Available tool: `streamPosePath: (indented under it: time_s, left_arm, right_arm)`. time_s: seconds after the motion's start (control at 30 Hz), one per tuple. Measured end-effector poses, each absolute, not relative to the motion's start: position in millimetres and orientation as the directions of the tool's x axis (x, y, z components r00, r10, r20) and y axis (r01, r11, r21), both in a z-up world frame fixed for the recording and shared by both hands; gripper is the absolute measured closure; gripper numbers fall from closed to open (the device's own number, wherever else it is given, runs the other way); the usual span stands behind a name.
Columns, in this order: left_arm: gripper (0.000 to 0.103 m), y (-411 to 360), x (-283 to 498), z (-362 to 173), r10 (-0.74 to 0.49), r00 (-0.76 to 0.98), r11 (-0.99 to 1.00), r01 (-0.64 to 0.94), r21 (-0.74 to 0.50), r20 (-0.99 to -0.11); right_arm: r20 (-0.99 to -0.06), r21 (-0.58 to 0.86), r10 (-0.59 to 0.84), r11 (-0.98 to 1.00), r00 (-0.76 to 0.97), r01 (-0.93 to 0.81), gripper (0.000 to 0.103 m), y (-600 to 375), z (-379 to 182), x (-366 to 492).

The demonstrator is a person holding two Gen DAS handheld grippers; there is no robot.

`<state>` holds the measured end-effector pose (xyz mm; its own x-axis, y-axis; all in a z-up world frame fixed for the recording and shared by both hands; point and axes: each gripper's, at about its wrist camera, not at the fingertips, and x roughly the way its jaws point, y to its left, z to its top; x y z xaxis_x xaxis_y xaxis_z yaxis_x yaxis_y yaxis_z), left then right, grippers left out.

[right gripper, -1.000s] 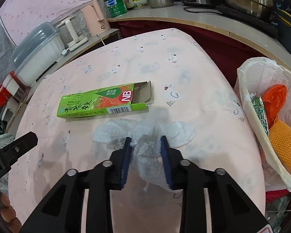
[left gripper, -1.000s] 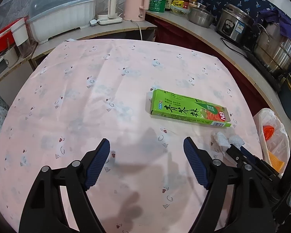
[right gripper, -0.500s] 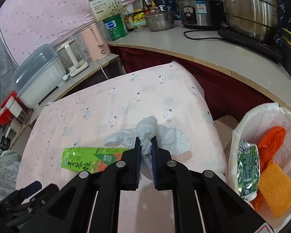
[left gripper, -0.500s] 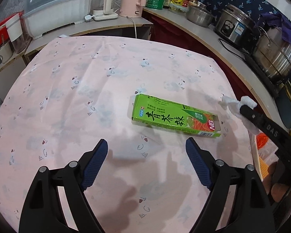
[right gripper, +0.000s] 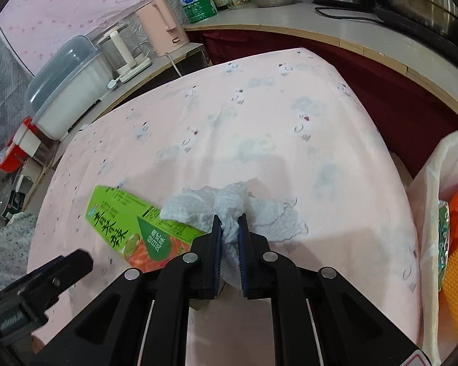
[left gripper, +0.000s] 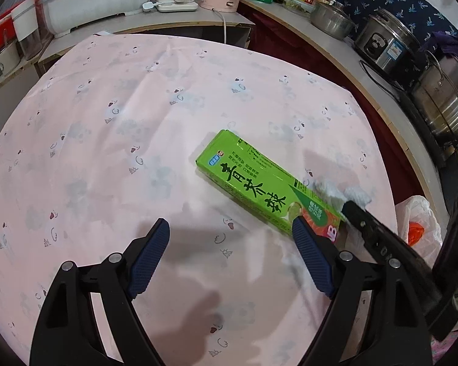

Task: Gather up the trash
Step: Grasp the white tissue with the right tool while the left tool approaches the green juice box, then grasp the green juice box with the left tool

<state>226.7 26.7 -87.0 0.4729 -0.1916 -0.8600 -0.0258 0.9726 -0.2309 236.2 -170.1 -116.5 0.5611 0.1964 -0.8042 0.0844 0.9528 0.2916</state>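
A green carton [left gripper: 259, 189] lies flat on the pink tablecloth [left gripper: 137, 122], its orange end by my left gripper's right finger. My left gripper [left gripper: 230, 225] stands open just above the cloth, nothing between its pads. In the right wrist view my right gripper [right gripper: 230, 228] is shut on a crumpled white tissue [right gripper: 238, 210], held over the carton's [right gripper: 128, 228] orange end. The left wrist view shows that tissue [left gripper: 336, 190] at the right gripper's tip. A finger [right gripper: 67, 267] of the left gripper shows at lower left.
A white plastic trash bag [right gripper: 436, 183] hangs open off the table's right edge, holding orange items and a green packet; it also shows as bag [left gripper: 424, 213]. Behind the table runs a counter with steel pots [left gripper: 442, 100], a pink kettle [right gripper: 165, 30] and a lidded dish box [right gripper: 67, 91].
My right gripper shut on the tissue and lifted it off the cloth, carrying it over the carton's end. My left gripper moved closer to the carton and turned slightly.
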Motion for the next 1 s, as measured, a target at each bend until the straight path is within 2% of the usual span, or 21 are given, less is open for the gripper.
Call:
streamPosePath:
  time_s: [0.23,0.6,0.77,0.83,1.0]
  left_arm:
    - [0.025,9.1,216.3,-92.1,-0.211,0.455,0.972,0.007,-0.233,-0.865]
    - [0.025,-14.2,218.7,-113.6,-0.173,0.418,0.983,0.013,-0.185,-0.892]
    - [0.036,-30.8,219.5,-113.6,-0.151,0.43,0.988,0.047,-0.144,-0.89]
    - [0.043,-37.1,217.9,-112.5,-0.151,0.436,0.988,0.067,-0.136,-0.887]
    - [0.055,-50.6,214.8,-109.5,-0.189,0.432,0.981,0.113,-0.154,-0.882]
  right_arm:
    - [-0.8,0.334,0.257,0.942,0.543,0.045,0.093,-148.3,-116.6,182.3]
    - [-0.758,0.329,0.16,0.931,0.632,0.158,0.093,-187.6,-89.5,173.2]
    - [-0.759,0.331,0.161,0.93,0.631,0.16,0.093,-190.1,-92.0,174.2]
    - [-0.759,0.332,0.162,0.929,0.631,0.161,0.093,-190.8,-93.5,172.6]
    - [-0.752,0.339,0.157,0.925,0.64,0.172,0.093,-196.1,-92.2,166.4]
